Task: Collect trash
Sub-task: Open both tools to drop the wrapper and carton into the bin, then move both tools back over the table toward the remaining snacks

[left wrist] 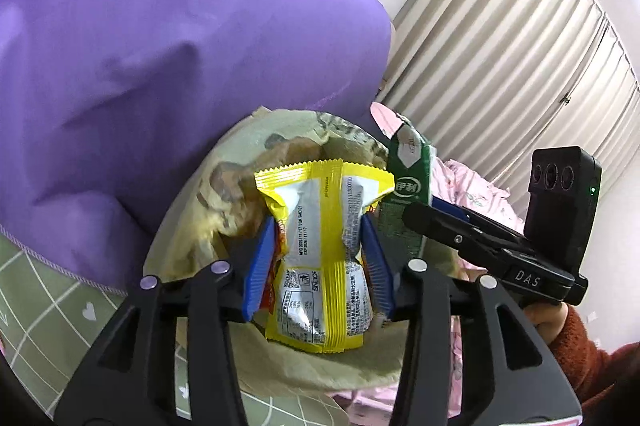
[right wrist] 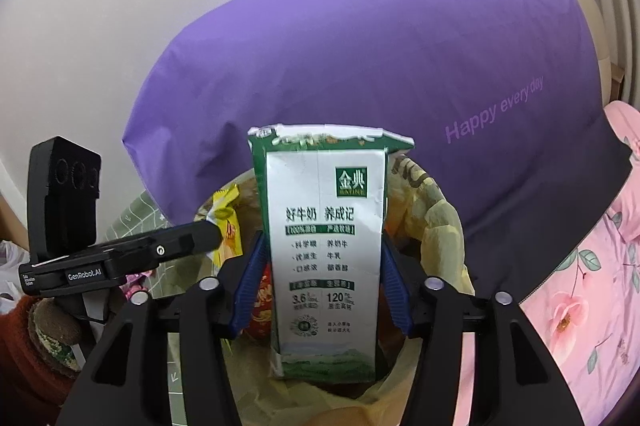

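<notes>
A yellow snack packet [left wrist: 320,258] stands upright between the blue pads [left wrist: 260,262] of my left gripper [left wrist: 319,262], pinched at its waist with both pads against its sides. My right gripper [right wrist: 322,278] has a green and white milk carton [right wrist: 324,250] upright between its blue pads [right wrist: 394,286], which lie against the carton's edges. Both items hang over the mouth of a pale yellow trash bag [left wrist: 192,226] [right wrist: 440,226] that holds other wrappers. The carton [left wrist: 408,185] and right gripper [left wrist: 452,230] show at the right of the left wrist view, and the packet [right wrist: 226,226] beside the left gripper [right wrist: 192,238] in the right wrist view.
A large purple pillow [left wrist: 180,45] [right wrist: 380,65] rises just behind the bag. Pink floral bedding [right wrist: 592,286] lies to the right and a green checked sheet [left wrist: 40,286] to the left. Pleated curtains [left wrist: 520,45] hang at the back right. A hand in a rust sleeve [left wrist: 576,346] holds the right gripper.
</notes>
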Demonstrator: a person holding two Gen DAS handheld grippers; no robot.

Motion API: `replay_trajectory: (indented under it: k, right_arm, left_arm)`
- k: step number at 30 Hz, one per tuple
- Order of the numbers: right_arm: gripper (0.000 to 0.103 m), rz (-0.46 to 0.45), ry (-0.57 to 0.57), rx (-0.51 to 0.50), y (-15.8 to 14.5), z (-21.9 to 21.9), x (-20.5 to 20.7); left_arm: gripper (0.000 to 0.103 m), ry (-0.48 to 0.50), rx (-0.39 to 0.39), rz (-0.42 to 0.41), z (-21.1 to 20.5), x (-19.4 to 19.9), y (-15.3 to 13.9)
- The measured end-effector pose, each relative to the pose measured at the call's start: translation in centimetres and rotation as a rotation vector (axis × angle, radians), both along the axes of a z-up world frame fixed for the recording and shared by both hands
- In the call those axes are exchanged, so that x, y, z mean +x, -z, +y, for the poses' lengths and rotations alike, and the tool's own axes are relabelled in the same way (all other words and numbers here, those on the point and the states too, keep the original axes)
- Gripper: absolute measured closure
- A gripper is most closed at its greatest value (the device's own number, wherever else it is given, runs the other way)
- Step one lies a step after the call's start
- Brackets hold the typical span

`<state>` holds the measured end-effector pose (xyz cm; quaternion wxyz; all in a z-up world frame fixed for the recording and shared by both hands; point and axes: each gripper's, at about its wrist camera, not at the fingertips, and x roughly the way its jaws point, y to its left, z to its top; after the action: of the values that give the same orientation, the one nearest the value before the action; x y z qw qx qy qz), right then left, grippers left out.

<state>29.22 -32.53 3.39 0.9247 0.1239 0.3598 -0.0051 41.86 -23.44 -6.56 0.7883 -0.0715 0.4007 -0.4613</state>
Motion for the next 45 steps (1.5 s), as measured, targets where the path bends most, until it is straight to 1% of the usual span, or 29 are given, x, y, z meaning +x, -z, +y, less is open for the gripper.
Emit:
replay_trajectory:
  k: [2,5,8,10,13,16,18,23,24,26,28,30,32,35,40,42,45]
  right_arm:
    - [0.046,-0.012,0.012,-0.014,-0.3,0.1,-0.3]
    - [0.045,-0.041,0.041,-0.019,-0.7,-0.1,-0.8]
    - [0.045,-0.073,0.071,-0.007,-1.5,-0.3,-1.5]
    - [0.044,-0.086,0.074,-0.001,-2.0,-0.3,-1.7]
    - [0.044,-0.115,0.065,-0.004,-2.8,0.4,-2.1]
    - [0.044,-0.140,0.037,-0.012,-3.6,1.8,-2.3]
    - [0.044,-0.146,0.016,-0.020,-3.8,3.1,-2.1]
    - [0.044,-0.153,-0.085,-0.044,-3.8,7.7,-1.2]
    - [0.044,-0.158,-0.115,-0.052,-3.7,8.7,-1.0]
    - [0.045,-0.184,-0.177,-0.076,-3.3,11.0,-1.0]
    - [0.045,-0.195,-0.224,-0.095,-2.7,13.1,-0.9]
    - [0.045,-0.169,-0.280,-0.078,-1.8,15.1,-0.4]
    - [0.045,-0.142,-0.304,-0.059,-1.2,16.3,-0.1]
    - [0.045,-0.053,-0.375,-0.013,0.4,18.6,0.8]
    - [0.044,-0.029,-0.465,-0.103,1.5,22.8,0.3]
    - [0.044,0.022,-0.504,-0.128,2.5,24.3,0.3]
    - [0.044,0.063,-0.528,-0.167,3.8,25.5,0.1]
  left_arm:
    - [0.050,0.001,-0.006,0.009,0.2,-0.2,-0.2]
    - [0.049,-0.004,-0.010,0.014,1.0,-1.0,-0.9]
    - [0.049,-0.036,-0.043,0.007,2.3,-1.6,-2.0]
    - [0.049,-0.066,-0.068,-0.020,3.7,-2.3,-3.2]
    - [0.048,-0.106,-0.080,-0.065,5.9,-3.4,-4.6]
    - [0.048,-0.168,-0.074,-0.100,8.4,-4.3,-5.1]
    - [0.048,-0.228,-0.064,-0.119,10.8,-5.0,-5.0]
    - [0.048,-0.411,-0.018,-0.126,18.0,-6.3,-3.8]
    - [0.048,-0.463,-0.001,-0.127,20.1,-6.7,-3.3]
    - [0.048,-0.527,0.020,-0.125,23.3,-7.2,-2.8]
    - [0.048,-0.598,0.058,-0.114,27.1,-7.9,-2.0]
    - [0.048,-0.658,0.088,-0.098,30.2,-8.3,-1.0]
    - [0.048,-0.716,0.111,-0.081,33.3,-8.8,0.1]
    - [0.048,-0.788,0.174,-0.048,37.9,-8.9,2.2]
    - [0.048,-0.826,0.223,-0.017,42.0,-8.8,4.7]
    - [0.048,-0.826,0.232,-0.004,42.6,-8.5,5.8]
    - [0.048,-0.781,0.264,-0.005,42.3,-7.5,6.8]
